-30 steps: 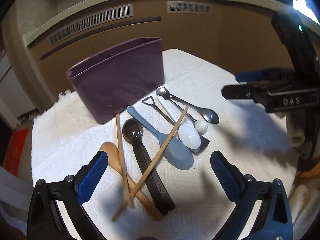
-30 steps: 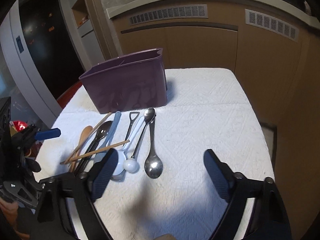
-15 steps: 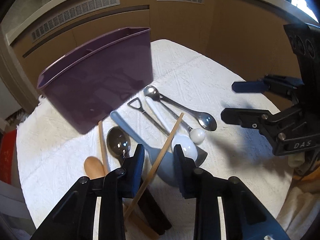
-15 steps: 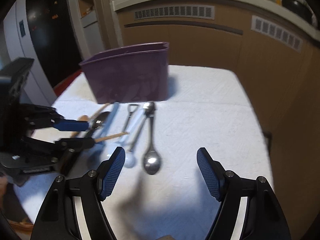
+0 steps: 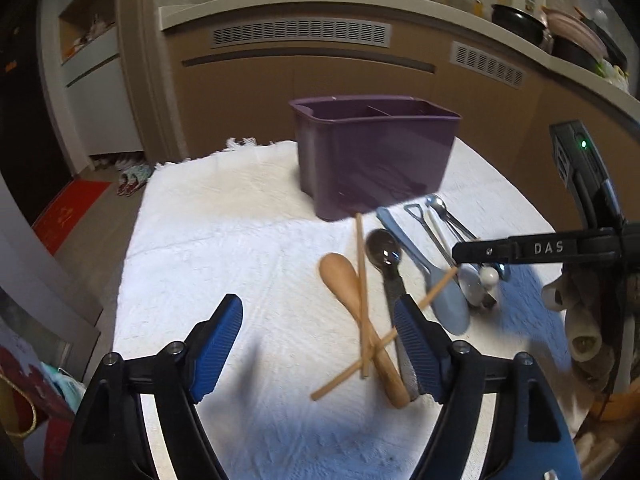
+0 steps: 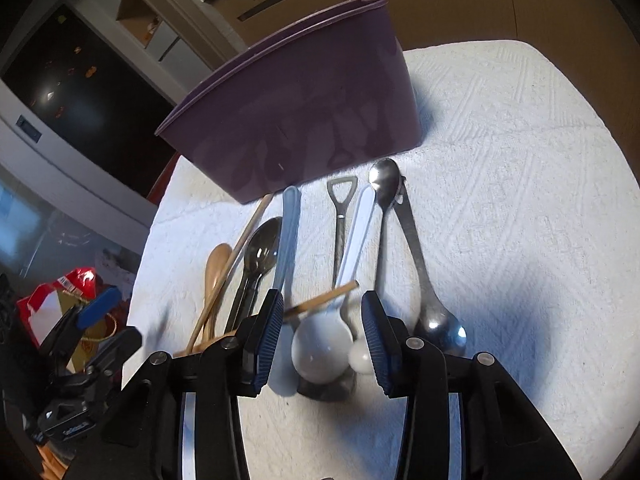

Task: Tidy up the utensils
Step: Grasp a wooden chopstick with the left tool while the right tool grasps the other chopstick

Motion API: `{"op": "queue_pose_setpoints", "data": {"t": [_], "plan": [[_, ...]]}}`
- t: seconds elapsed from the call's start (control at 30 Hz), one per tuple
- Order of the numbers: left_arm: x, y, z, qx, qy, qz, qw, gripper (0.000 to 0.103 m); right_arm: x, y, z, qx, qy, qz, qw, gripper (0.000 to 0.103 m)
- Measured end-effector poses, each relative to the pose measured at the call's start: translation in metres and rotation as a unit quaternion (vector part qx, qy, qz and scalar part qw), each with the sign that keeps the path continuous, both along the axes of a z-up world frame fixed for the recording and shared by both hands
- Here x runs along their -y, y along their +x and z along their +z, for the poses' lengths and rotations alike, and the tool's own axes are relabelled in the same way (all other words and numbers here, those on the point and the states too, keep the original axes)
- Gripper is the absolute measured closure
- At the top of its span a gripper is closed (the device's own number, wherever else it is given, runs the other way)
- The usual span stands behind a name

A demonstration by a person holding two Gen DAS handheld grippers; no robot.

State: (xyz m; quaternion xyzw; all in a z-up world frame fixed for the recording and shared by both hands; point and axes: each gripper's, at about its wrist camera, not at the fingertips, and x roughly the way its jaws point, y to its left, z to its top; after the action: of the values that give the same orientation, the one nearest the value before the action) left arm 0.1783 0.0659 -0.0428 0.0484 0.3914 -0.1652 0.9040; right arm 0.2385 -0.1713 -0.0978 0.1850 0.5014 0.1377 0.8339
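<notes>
A purple utensil holder with two compartments stands on a white cloth; it also shows in the right wrist view. Several utensils lie in front of it: a wooden spoon, two wooden chopsticks, a dark spoon, a blue-grey spoon, a white spoon and a steel spoon. My left gripper is open and empty, left of the pile. My right gripper is partly closed, its fingers on either side of the white spoon's bowl, low over the cloth.
Brown cabinets with vents stand behind the table. The floor with a red mat lies off the left edge. A red bag sits below the table's left side. The cloth's left and right parts are bare.
My left gripper opened from nearly shut around a chopstick and swung back left. My right gripper dropped low over the utensils and narrowed around the white spoon's bowl.
</notes>
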Motion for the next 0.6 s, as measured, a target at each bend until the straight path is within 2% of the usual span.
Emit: {"op": "queue_pose_setpoints", "data": {"t": [0.13, 0.27, 0.3, 0.37, 0.43, 0.5, 0.6], "plan": [[0.000, 0.015, -0.004, -0.009, -0.010, 0.000, 0.9999, 0.027, -0.018, 0.013, -0.008, -0.008, -0.019, 0.009, 1.000, 0.061], [0.004, 0.026, -0.012, -0.038, -0.034, -0.018, 0.9985, 0.028, -0.031, 0.017, -0.009, 0.005, -0.039, 0.023, 0.999, 0.072], [0.005, 0.028, -0.015, -0.047, -0.040, -0.023, 0.9978, 0.031, -0.032, 0.017, -0.007, 0.010, -0.040, 0.028, 0.999, 0.076], [0.010, 0.034, -0.021, -0.069, -0.046, -0.034, 0.9959, 0.039, -0.029, 0.014, 0.000, 0.022, -0.037, 0.034, 0.998, 0.079], [0.017, 0.041, -0.028, -0.095, -0.049, -0.049, 0.9930, 0.052, -0.024, 0.010, 0.010, 0.037, -0.027, 0.041, 0.998, 0.081], [0.026, 0.048, -0.032, -0.117, -0.052, -0.066, 0.9897, 0.058, -0.017, 0.004, 0.020, 0.056, -0.026, 0.043, 0.997, 0.083], [0.040, 0.061, -0.035, -0.132, -0.039, -0.076, 0.9876, 0.059, -0.001, -0.003, 0.032, 0.076, -0.020, 0.039, 0.996, 0.086]]}}
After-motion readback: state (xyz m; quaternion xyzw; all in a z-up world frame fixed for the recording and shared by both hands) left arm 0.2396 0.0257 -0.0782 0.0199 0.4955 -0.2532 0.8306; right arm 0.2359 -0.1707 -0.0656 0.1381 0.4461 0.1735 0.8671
